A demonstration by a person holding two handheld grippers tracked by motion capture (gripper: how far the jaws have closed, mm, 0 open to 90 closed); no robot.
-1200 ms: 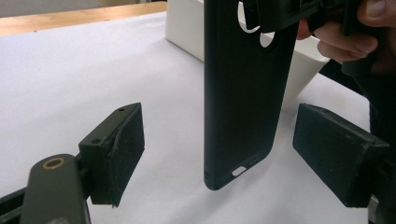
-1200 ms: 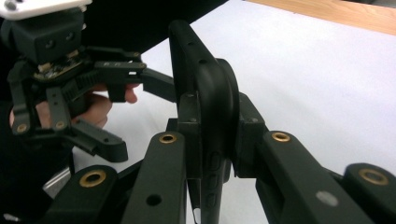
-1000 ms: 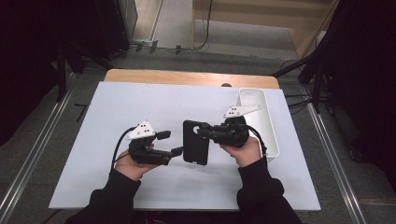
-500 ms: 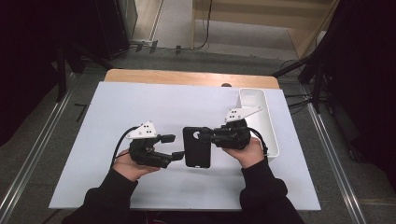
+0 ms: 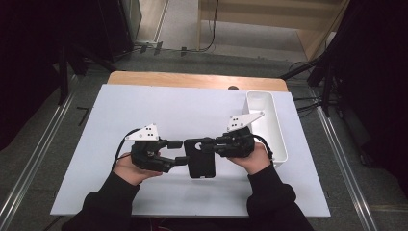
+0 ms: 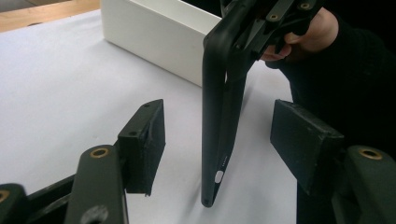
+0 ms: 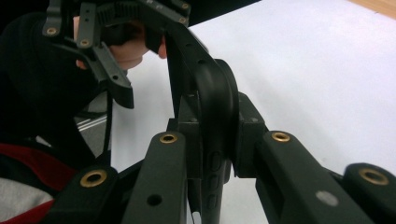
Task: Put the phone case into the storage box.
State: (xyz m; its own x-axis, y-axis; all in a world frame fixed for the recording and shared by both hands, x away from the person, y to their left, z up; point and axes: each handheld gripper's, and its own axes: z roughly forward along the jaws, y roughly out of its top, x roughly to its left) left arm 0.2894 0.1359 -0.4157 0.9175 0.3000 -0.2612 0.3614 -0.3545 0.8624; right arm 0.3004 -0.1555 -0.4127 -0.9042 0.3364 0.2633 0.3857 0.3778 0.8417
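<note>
High view: two hands enter from the near edge of a white rectangular table mat point(image 5: 144, 106), forearms in black sleeves, wrists roughly level, the grippers pointing toward each other. The right gripper point(image 5: 211, 143) is clamped on the right edge of a flat black rubbery phone case point(image 5: 199, 159), which it holds just above the mat between the two hands; its grey three-cornered plate faces up. The left gripper point(image 5: 177, 152) points at the case's left edge, one jaw on each side of that edge.

Left gripper view: the case point(image 6: 219, 121) stands edge-on between the two black pads, apart from both; the jaws have just been closing and stand at a middling width, not yet pressing. The right hand point(image 6: 299, 35) grips its tool at top right.

Right gripper view: both pads press on the case point(image 7: 217, 107), one from each side; the left hand point(image 7: 126, 49) shows beyond.

A long white rectangular plastic tray point(image 5: 267, 125) lies on the mat just right of the right hand.
</note>
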